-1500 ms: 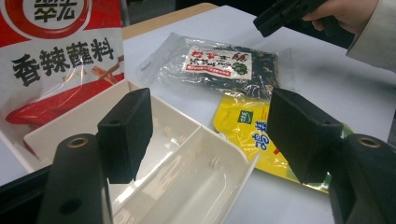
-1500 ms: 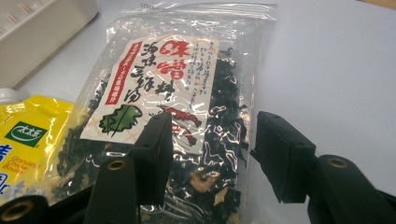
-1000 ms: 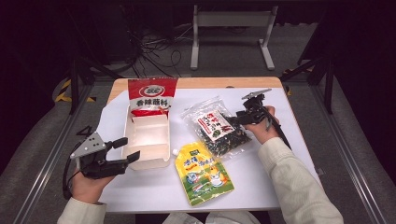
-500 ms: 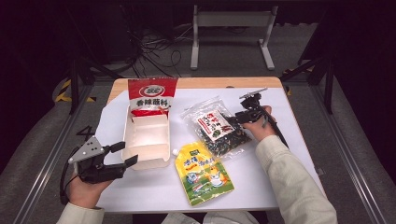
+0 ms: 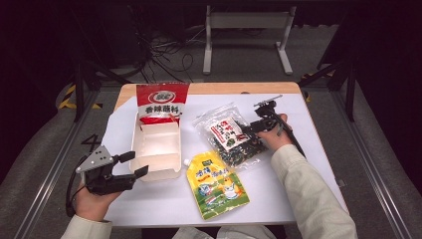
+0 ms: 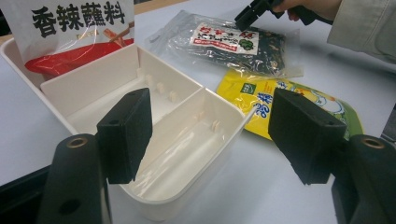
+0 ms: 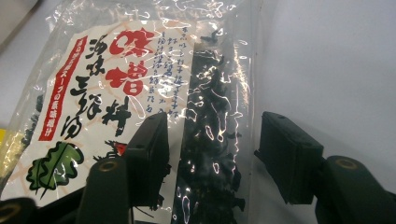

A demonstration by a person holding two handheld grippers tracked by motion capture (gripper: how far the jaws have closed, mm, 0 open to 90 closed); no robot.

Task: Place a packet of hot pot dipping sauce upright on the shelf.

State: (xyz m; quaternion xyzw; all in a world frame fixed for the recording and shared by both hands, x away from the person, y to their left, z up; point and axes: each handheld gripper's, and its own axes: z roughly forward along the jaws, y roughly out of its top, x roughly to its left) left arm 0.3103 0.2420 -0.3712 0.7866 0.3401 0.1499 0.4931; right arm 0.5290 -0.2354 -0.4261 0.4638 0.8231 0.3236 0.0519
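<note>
A clear bag of dark seaweed (image 5: 231,137) with a red and white label lies right of centre on the table. My right gripper (image 5: 247,128) is at its right edge. In the right gripper view the jaws (image 7: 217,140) straddle that edge (image 7: 205,116), apart from it and open, and they have just been opening wider. My left gripper (image 5: 133,164) hovers open at the near left corner of a white divided container (image 5: 157,149). In the left gripper view its jaws (image 6: 212,116) frame the container's near end (image 6: 187,186) with nothing held.
A red and white sauce bag (image 5: 161,102) leans over the container's far end. A yellow spouted pouch (image 5: 216,181) lies near the front edge, between the hands. A white sheet (image 5: 298,164) covers the table. Floor rails run along both sides.
The right gripper has sunk slightly toward the seaweed bag's edge and its jaws have spread a little. The left gripper has stayed where it was.
</note>
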